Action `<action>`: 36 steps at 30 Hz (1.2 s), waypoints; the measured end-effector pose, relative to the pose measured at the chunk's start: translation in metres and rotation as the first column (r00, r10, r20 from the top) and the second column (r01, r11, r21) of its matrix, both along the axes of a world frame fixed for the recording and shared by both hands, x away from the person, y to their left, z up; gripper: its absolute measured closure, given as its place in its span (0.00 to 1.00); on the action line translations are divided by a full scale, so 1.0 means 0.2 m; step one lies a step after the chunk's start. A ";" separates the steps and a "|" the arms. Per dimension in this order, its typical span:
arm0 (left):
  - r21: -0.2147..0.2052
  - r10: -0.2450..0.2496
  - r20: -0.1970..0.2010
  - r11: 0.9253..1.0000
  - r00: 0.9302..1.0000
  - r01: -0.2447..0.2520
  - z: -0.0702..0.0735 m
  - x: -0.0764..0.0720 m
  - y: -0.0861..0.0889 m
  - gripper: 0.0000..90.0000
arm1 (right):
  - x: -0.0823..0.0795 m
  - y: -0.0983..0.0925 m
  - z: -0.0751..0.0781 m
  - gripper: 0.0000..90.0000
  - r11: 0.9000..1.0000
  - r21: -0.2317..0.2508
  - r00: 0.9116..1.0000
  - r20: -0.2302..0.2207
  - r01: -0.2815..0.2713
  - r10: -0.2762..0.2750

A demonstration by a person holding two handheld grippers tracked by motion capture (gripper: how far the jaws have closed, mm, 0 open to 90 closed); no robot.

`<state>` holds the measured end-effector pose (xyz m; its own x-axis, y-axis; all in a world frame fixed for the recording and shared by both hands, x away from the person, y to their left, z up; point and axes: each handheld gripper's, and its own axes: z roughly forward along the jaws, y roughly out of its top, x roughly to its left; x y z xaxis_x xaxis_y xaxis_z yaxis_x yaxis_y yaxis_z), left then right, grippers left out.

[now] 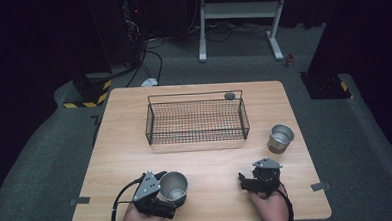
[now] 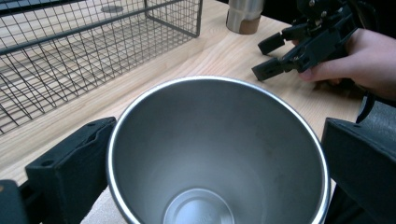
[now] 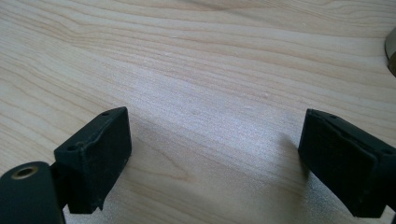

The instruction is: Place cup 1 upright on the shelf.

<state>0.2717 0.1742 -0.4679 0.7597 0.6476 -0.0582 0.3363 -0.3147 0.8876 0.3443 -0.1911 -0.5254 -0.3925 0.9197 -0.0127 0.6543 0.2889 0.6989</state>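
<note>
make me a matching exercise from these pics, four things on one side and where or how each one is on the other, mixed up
Things:
1. cup near the left gripper
2. second cup
3. wire basket
4. right gripper

Places or states:
A. open, nothing between its jaws, low over bare table
B. far middle of the table, nothing inside it
C. between the left gripper's jaws, at the near edge
D. standing alone at the table's right side

Pairs: 1-C, 2-D, 3-B, 4-A

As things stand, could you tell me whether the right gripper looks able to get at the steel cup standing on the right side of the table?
Probably yes. The right gripper is open and holds nothing, and only bare table lies between it and that steel cup.
</note>
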 end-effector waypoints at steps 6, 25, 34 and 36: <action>0.018 -0.009 0.004 1.000 1.000 0.009 -0.03 -0.01 0.00 0.00 | 0.00 0.00 0.00 0.11 1.000 0.000 1.000 0.000 0.000 0.000; 0.022 -0.009 0.000 1.000 1.000 0.009 -0.08 0.01 0.03 0.01 | 0.00 0.00 0.00 0.11 1.000 0.001 1.000 0.000 0.000 0.000; 0.017 -0.015 0.018 1.000 1.000 0.015 -0.08 0.00 0.03 0.02 | 0.00 0.00 0.00 0.11 1.000 0.000 1.000 0.000 0.000 0.000; 0.016 -0.009 0.028 1.000 1.000 0.009 -0.08 0.00 0.03 0.03 | 0.00 0.00 0.00 0.11 1.000 0.000 1.000 0.000 0.000 0.000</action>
<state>0.2715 0.1807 -0.4830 0.7669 0.6412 -0.0267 0.3087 -0.3321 0.8913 0.3443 -0.1911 -0.5254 -0.3926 0.9196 -0.0123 0.6543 0.2886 0.6990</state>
